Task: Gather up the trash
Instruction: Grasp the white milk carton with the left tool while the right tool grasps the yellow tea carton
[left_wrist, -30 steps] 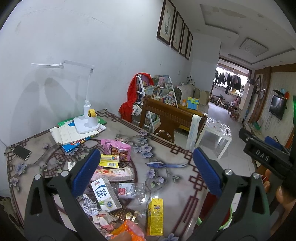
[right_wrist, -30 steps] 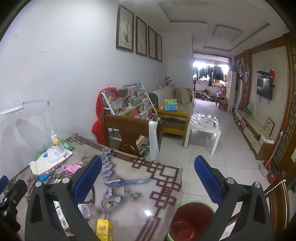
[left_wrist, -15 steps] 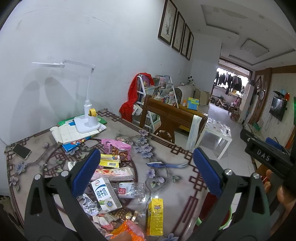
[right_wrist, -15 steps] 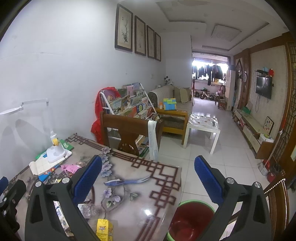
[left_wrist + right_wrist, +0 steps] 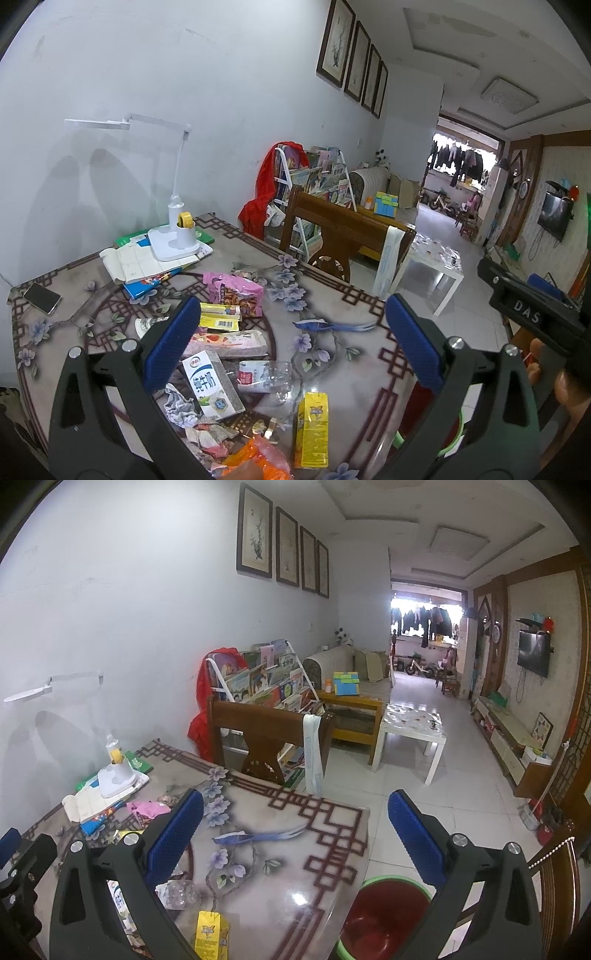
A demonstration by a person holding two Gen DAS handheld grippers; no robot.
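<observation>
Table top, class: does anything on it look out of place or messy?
Yes. Litter is strewn across the near half of the table: a milk carton, a yellow juice box, a pink snack bag, a crushed clear bottle and crumpled wrappers.

Yellow juice carton (image 5: 311, 428); pink snack bag (image 5: 233, 290); table (image 5: 288, 849) brown lattice, purple flowers; red-lined green bin (image 5: 384, 915).

Desk lamp (image 5: 173, 236), phone (image 5: 41, 298), chair (image 5: 267, 734)

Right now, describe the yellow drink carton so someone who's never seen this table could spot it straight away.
On the flower-patterned table, find the trash pile at the near edge. The yellow drink carton lies at its right side, nearest the red bin on the floor. It is the only all-yellow box; the milk carton beside it is white.
</observation>
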